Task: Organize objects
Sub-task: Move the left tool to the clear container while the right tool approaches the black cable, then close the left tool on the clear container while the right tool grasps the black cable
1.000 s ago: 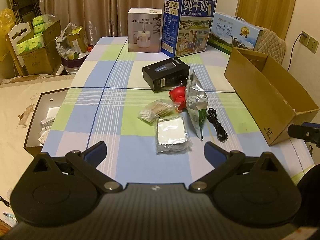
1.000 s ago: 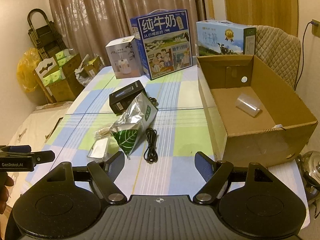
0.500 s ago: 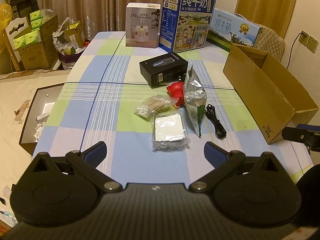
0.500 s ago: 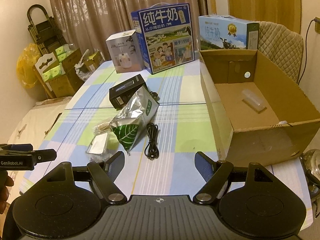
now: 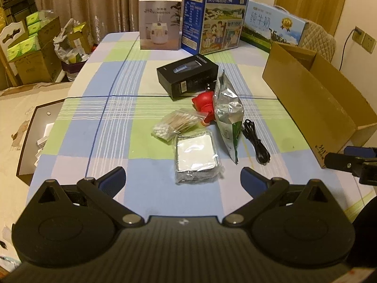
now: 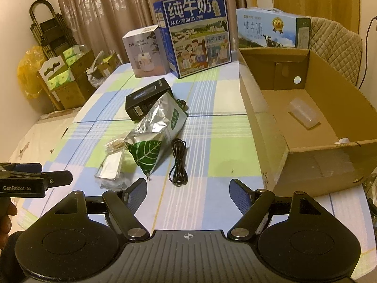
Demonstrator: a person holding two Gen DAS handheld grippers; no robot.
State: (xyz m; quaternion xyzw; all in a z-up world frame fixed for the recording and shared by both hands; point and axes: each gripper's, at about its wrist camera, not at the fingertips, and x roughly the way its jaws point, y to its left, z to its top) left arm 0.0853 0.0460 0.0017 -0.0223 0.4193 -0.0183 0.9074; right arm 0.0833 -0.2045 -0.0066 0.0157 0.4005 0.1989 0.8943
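Loose items lie mid-table: a wrapped white pad pack [image 5: 196, 155], a cotton swab bag [image 5: 175, 125], a red toy [image 5: 204, 102], a silver-green foil bag [image 5: 228, 113], a black cable [image 5: 255, 141] and a black box [image 5: 187, 72]. An open cardboard box [image 5: 315, 103] stands at the right; in the right wrist view it [image 6: 306, 122] holds a clear plastic piece [image 6: 304, 114]. My left gripper [image 5: 183, 181] is open and empty, just short of the pad pack. My right gripper [image 6: 188, 192] is open and empty, near the cable [image 6: 178, 162] and foil bag [image 6: 156, 136].
A white humidifier box [image 5: 160, 22] and two blue milk cartons [image 5: 216, 15] [image 5: 274, 27] stand at the table's far end. A padded chair [image 6: 334, 44] is behind the cardboard box. Boxes and a dark tray [image 5: 35, 139] sit on the floor at left.
Both grippers have moved forward a little over the table, so the items look closer. Both stay open and nothing has been touched.
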